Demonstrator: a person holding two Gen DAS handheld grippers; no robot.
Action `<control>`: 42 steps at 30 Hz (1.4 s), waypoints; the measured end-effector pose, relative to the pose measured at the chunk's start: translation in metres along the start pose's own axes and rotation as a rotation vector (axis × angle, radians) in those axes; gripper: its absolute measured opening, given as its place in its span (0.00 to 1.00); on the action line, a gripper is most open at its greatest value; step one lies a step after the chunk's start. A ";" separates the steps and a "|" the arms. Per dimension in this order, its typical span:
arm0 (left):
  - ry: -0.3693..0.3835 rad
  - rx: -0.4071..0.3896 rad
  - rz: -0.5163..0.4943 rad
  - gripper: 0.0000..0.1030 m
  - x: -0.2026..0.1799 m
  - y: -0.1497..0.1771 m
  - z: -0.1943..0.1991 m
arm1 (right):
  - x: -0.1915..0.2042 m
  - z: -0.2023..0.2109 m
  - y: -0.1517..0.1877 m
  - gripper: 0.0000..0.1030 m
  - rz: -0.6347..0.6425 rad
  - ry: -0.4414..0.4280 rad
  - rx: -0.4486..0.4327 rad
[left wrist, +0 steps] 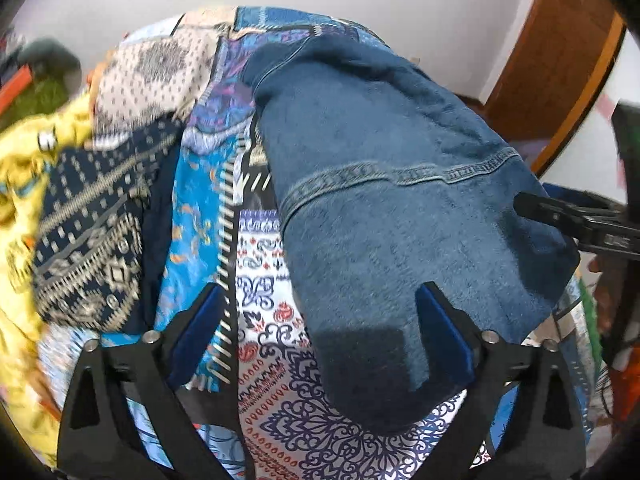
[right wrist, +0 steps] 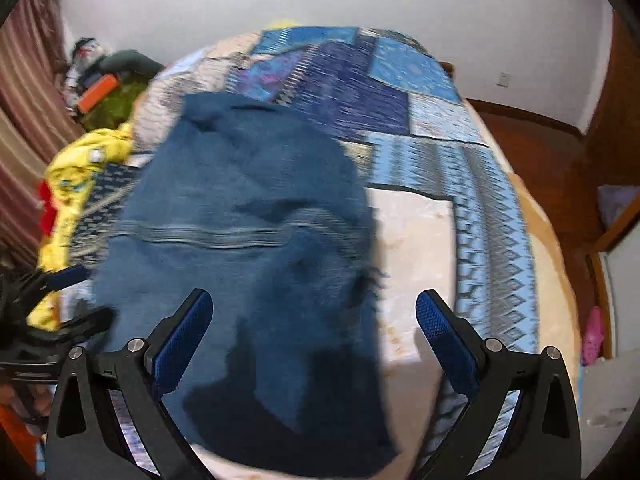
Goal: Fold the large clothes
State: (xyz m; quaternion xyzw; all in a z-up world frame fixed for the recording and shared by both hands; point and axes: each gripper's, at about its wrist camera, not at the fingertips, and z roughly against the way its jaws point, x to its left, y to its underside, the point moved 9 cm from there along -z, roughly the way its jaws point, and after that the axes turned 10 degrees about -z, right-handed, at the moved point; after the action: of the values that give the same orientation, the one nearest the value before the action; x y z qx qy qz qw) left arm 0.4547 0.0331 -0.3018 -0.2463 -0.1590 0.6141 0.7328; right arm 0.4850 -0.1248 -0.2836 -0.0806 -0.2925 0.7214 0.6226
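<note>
A large blue denim garment [left wrist: 392, 200] lies folded on the patchwork bedspread [left wrist: 264, 264], its near end towards me; it also shows in the right wrist view [right wrist: 248, 240]. My left gripper [left wrist: 320, 304] is open and empty, its fingers spread over the garment's near left edge. My right gripper [right wrist: 314, 312] is open and empty above the garment's near right edge. The right gripper also shows at the right edge of the left wrist view [left wrist: 560, 216], close to the garment's side. The left gripper shows at the left edge of the right wrist view [right wrist: 60, 304].
A heap of other clothes lies on the bed's left: a yellow garment [left wrist: 24, 184] and a dark navy patterned one [left wrist: 92, 232]. A green item and orange object [right wrist: 100, 88] sit by the wall. A wooden door [left wrist: 560, 60] and wooden floor [right wrist: 532, 140] lie to the right.
</note>
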 end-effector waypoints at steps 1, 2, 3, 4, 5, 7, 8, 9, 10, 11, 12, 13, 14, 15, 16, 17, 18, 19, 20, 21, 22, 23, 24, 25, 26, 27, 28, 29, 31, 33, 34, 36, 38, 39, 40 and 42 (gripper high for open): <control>0.016 -0.004 0.015 0.99 0.002 0.003 0.000 | -0.012 -0.002 0.001 0.98 -0.006 0.033 -0.003; 0.037 -0.004 0.024 0.99 0.002 0.006 0.000 | -0.025 -0.001 0.002 0.98 -0.015 0.062 -0.006; 0.049 -0.003 0.028 0.99 0.004 0.008 0.000 | -0.033 0.000 0.003 0.98 -0.023 0.073 -0.009; 0.066 0.000 0.034 0.99 0.004 0.011 0.000 | -0.042 0.002 0.005 0.98 -0.035 0.064 -0.006; 0.072 0.002 0.037 0.99 0.004 0.013 0.000 | -0.051 0.006 0.009 0.98 -0.052 0.047 -0.001; 0.077 0.011 0.046 0.99 0.004 0.016 0.003 | -0.060 0.014 0.014 0.98 -0.059 0.065 -0.004; 0.074 0.015 0.048 0.99 0.004 0.016 0.005 | -0.064 0.020 0.017 0.98 -0.049 0.088 -0.013; 0.059 0.019 0.046 0.99 0.004 0.015 0.008 | -0.064 0.025 0.017 0.98 -0.039 0.101 -0.019; 0.042 0.018 0.040 0.98 0.005 0.013 0.012 | -0.064 0.031 0.018 0.98 -0.027 0.113 -0.026; 0.018 0.013 0.028 0.98 0.007 0.011 0.016 | -0.063 0.038 0.019 0.98 -0.015 0.117 -0.032; -0.013 0.007 0.012 0.98 0.008 0.008 0.022 | -0.059 0.043 0.018 0.98 -0.008 0.099 -0.034; -0.027 0.001 0.002 0.98 0.009 0.004 0.025 | -0.055 0.048 0.017 0.98 -0.006 0.072 -0.036; -0.033 -0.007 -0.007 0.98 0.009 0.000 0.029 | -0.050 0.052 0.016 0.98 -0.009 0.037 -0.035; -0.033 -0.019 -0.012 0.98 0.009 -0.006 0.034 | -0.047 0.053 0.013 0.98 -0.014 0.009 -0.033; -0.031 -0.026 -0.010 0.98 0.009 -0.011 0.037 | -0.040 0.055 0.012 0.98 -0.020 -0.034 -0.029; -0.026 -0.033 -0.006 0.98 0.010 -0.016 0.039 | -0.034 0.055 0.009 0.98 -0.028 -0.077 -0.021; -0.019 -0.039 -0.003 0.98 0.011 -0.022 0.039 | -0.029 0.051 0.007 0.98 -0.036 -0.106 -0.012; -0.008 -0.043 0.005 0.98 0.012 -0.028 0.038 | -0.025 0.047 0.006 0.98 -0.050 -0.133 0.004; 0.014 -0.044 0.020 0.98 0.013 -0.033 0.036 | -0.022 0.040 0.007 0.98 -0.082 -0.164 0.033; 0.038 -0.042 0.032 0.98 0.013 -0.035 0.031 | -0.020 0.032 0.008 0.98 -0.110 -0.187 0.057; 0.070 -0.031 0.052 0.98 0.013 -0.038 0.025 | -0.017 0.023 0.010 0.98 -0.147 -0.224 0.095; 0.092 -0.012 0.071 0.98 0.013 -0.038 0.017 | -0.015 0.017 0.013 0.98 -0.172 -0.251 0.123; 0.116 0.007 0.087 0.98 0.011 -0.037 0.009 | -0.014 0.009 0.016 0.98 -0.202 -0.283 0.155; 0.149 0.028 0.106 0.98 0.010 -0.037 0.000 | -0.014 0.001 0.018 0.98 -0.224 -0.303 0.182; 0.183 0.049 0.133 0.98 0.009 -0.035 -0.010 | -0.014 -0.008 0.019 0.98 -0.243 -0.309 0.205; 0.217 0.069 0.166 0.98 0.008 -0.033 -0.018 | -0.015 -0.012 0.021 0.98 -0.254 -0.312 0.220; 0.245 0.081 0.190 0.98 0.007 -0.032 -0.024 | -0.015 -0.018 0.023 0.98 -0.266 -0.322 0.240; 0.286 0.093 0.222 0.98 0.006 -0.031 -0.031 | -0.015 -0.025 0.024 0.98 -0.281 -0.343 0.265; 0.332 0.112 0.266 0.98 0.006 -0.030 -0.043 | -0.014 -0.032 0.025 0.98 -0.301 -0.368 0.305; 0.363 0.119 0.299 0.98 0.007 -0.032 -0.053 | -0.010 -0.040 0.026 0.98 -0.311 -0.407 0.345; 0.393 0.121 0.319 0.98 0.007 -0.033 -0.057 | -0.010 -0.041 0.026 0.98 -0.317 -0.423 0.352; 0.437 0.131 0.357 0.97 0.005 -0.036 -0.068 | -0.008 -0.045 0.027 0.95 -0.329 -0.450 0.367; 0.474 0.142 0.375 0.94 0.002 -0.038 -0.077 | -0.003 -0.047 0.027 0.88 -0.344 -0.493 0.376; 0.489 0.142 0.382 0.94 0.000 -0.039 -0.080 | -0.003 -0.048 0.027 0.88 -0.353 -0.496 0.378; 0.504 0.134 0.387 0.94 -0.002 -0.042 -0.082 | -0.002 -0.049 0.026 0.87 -0.360 -0.498 0.375; 0.505 0.130 0.388 0.94 -0.004 -0.044 -0.084 | 0.001 -0.050 0.025 0.78 -0.363 -0.513 0.372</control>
State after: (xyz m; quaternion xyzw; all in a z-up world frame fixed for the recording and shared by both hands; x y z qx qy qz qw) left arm 0.5353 0.0095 -0.3463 -0.3690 0.1172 0.6707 0.6326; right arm 0.4874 -0.1096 -0.3370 0.2711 -0.3125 0.6366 0.6508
